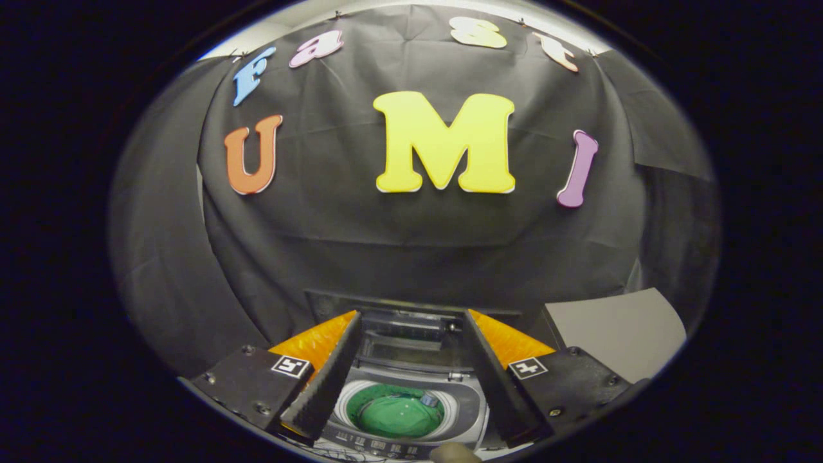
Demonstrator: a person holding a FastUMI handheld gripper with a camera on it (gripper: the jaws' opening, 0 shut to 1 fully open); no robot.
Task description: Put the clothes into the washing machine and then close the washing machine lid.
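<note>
The gripper [411,366] hangs spread wide and empty above the washer [411,411]. Between its fingers, below, green clothes [395,415] already lie in the drum. The lid [405,337] stands raised at the washer's back, just ahead. Loading looks done; closing is in hand. Next, the gripper should reach the lid's top edge and swing it down.
</note>
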